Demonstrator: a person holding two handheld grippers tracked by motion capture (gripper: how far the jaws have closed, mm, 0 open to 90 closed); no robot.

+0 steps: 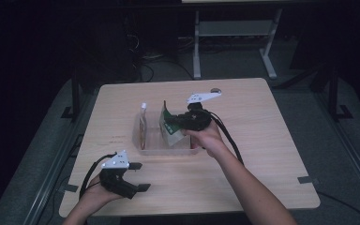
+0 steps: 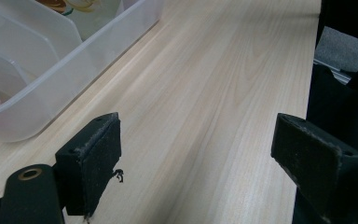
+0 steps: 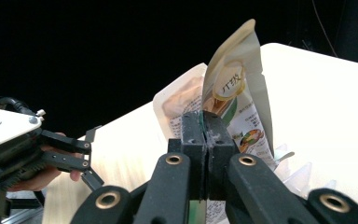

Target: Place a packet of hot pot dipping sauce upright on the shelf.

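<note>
Near the counter's front left corner, my left claw (image 1: 138,176) hovers just above the wood (image 2: 223,93), its jaws spread wide with nothing between them. From its own camera I see bare counter ahead and the clear bin (image 2: 51,79) off to one side, close but not touching.

Farther in, about mid-counter, sits that bin (image 1: 161,149), a shallow clear tray with dividers. My right claw (image 1: 176,123) is over it, jaws pressed together on the thin edge of a green-and-white pouch (image 1: 168,124). The pouch (image 3: 235,107) stands nearly upright, its lower end down inside the bin, its top flap rising above my pinched jaws. I cannot tell whether its bottom rests on the bin floor.

Just beyond it, toward the bin's left side, a second packet (image 1: 143,125) stands on edge in another compartment; in the right claw's view it (image 3: 182,100) shows directly behind the pouch, close against it.
</note>
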